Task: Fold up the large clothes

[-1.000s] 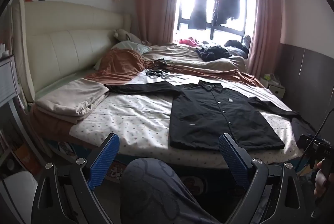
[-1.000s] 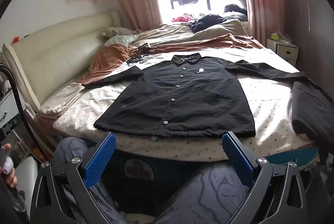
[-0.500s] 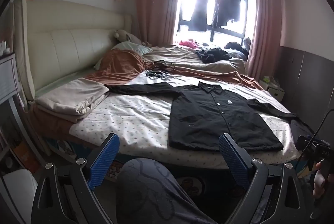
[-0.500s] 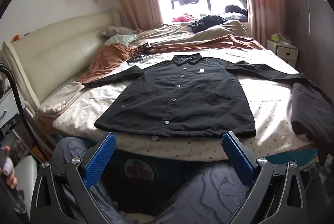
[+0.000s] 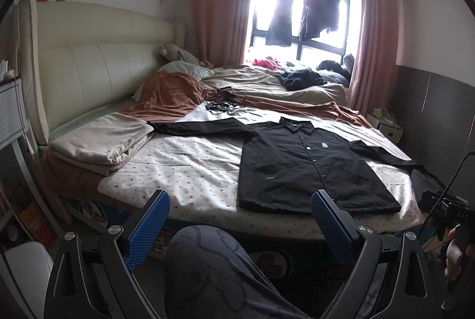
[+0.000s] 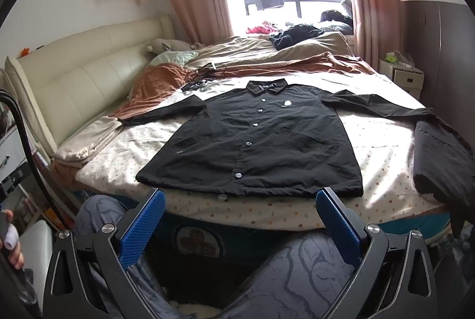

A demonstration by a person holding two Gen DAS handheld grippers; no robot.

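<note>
Both grippers are spread wide and hold nothing: the left gripper (image 5: 240,218) and the right gripper (image 6: 240,215) hang above the person's knees, short of the near edge of the bed (image 6: 267,215). This seems to be a waiting position, from which the person can look over the whole garment before choosing the first grip. The black shirt (image 6: 255,140) lies flat and buttoned on the dotted sheet (image 5: 193,164), its hem along the near edge, its collar pointing to the window (image 5: 299,10), and both sleeves stretched out to the sides; probably it was spread so for folding, which is not yet begun. Another dark garment (image 6: 439,158) lies at the right edge of the bed. Folded beige bedding (image 5: 104,140) rests at the left edge, near the cream headboard (image 5: 89,72). Dark clothes hang in the bright window between pink curtains (image 5: 219,7).
</note>
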